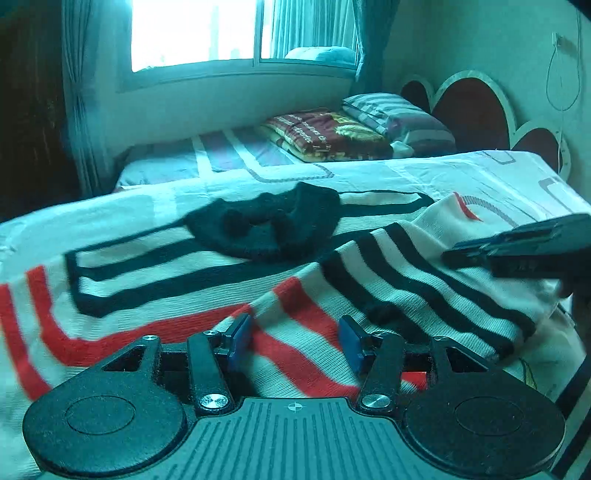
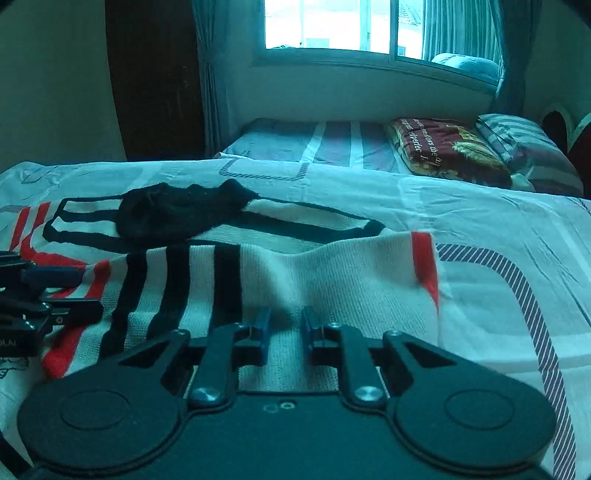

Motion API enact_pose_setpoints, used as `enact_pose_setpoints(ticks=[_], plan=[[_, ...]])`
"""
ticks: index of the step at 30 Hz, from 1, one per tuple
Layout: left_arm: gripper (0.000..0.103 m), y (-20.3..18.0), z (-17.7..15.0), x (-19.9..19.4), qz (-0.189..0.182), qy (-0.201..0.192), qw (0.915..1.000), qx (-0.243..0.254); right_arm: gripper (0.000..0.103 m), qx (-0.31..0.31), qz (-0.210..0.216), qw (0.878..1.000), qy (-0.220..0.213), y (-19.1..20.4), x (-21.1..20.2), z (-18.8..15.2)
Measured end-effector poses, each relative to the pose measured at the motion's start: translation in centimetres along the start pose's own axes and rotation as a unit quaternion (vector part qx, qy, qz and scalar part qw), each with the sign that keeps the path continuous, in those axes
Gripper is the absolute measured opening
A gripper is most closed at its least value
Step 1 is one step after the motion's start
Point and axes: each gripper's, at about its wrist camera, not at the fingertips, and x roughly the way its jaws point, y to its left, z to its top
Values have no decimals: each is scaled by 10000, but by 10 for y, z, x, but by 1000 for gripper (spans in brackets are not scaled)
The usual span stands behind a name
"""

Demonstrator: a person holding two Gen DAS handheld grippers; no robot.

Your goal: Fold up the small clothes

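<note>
A white knit sweater (image 1: pixel 155 273) with red and black stripes and a black collar (image 1: pixel 266 225) lies on the bed. One side is folded over the body (image 1: pixel 417 273). My left gripper (image 1: pixel 295 341) is open, its blue pads either side of the folded fabric's red-striped edge. My right gripper (image 2: pixel 284 332) is open with a narrower gap, over the white folded part (image 2: pixel 295 273); it also shows at the right edge of the left wrist view (image 1: pixel 517 251). The left gripper shows at the left edge of the right wrist view (image 2: pixel 40 291).
The bed sheet (image 2: pixel 480 229) is white with striped rectangles. Behind it lies a second bed with a folded maroon blanket (image 1: pixel 325 134) and a striped pillow (image 1: pixel 399 118). A window (image 2: pixel 332 26) with curtains is at the back; a dark wardrobe (image 2: pixel 155 81) stands left.
</note>
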Motion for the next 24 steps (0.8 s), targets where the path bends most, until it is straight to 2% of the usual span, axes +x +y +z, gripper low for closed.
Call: enact_pose_setpoints(ticks=[2,3,4,5,6,8,9,11,12,13,14,15,17,18,19,21,23,24], plan=[[52,6,-7,-16,202,-118,9997,66,15,223,-21,9990,-398,-6,-25,-3],[53,11,-13,-17,360,-8,9993,119,15,338,-70,9987,-377,-10,-34,-8],[57,18,-19,-17,342,60,9994,69,15,352,-172,9989,-253,-12,-38,-16],[65,26,-25,-21,336,26,9994,-60,15,315,-264,9990,-146,-13,-40,-25],[66,31,-30,-26,412,34,9991,-39,13,270,-344,9990,17,-14,-40,-35],[69,36,-35,-36,581,-4,9983,61,12,171,-452,9988,-65,-11,-51,-45],[69,40,-36,-40,580,-14,9983,-25,17,158,-491,9984,-223,-6,-63,-45],[69,44,-38,-41,755,76,9971,9,18,282,-325,9977,-533,-1,-80,-50],[71,46,-41,-38,807,113,9967,12,19,289,-301,9986,-312,1,-75,-53],[72,52,-43,-39,767,99,9969,-165,19,231,-400,9989,119,3,-61,-58],[72,57,-43,-43,755,128,9965,-322,20,243,-459,9986,-9,4,-59,-62],[72,61,-44,-51,834,75,9956,-409,20,431,-487,9978,81,3,-60,-57],[72,79,-54,-81,959,-318,9925,-681,22,882,-362,9952,-203,2,-75,-49],[72,93,-63,-97,942,-433,9899,-967,26,1009,-301,9936,-417,1,-84,-47],[72,109,-74,-114,944,-530,9853,-1325,26,1065,-321,9925,-502,2,-91,-47],[72,147,-101,-149,1081,-657,9706,-2046,27,1127,-425,9918,-432,2,-95,-50],[72,186,-133,-184,1426,-780,9470,-2769,27,1266,-402,9906,-313,-1,-95,-58],[72,206,-150,-199,1581,-754,9305,-3217,27,1386,-356,9893,-280,-4,-97,-64]])
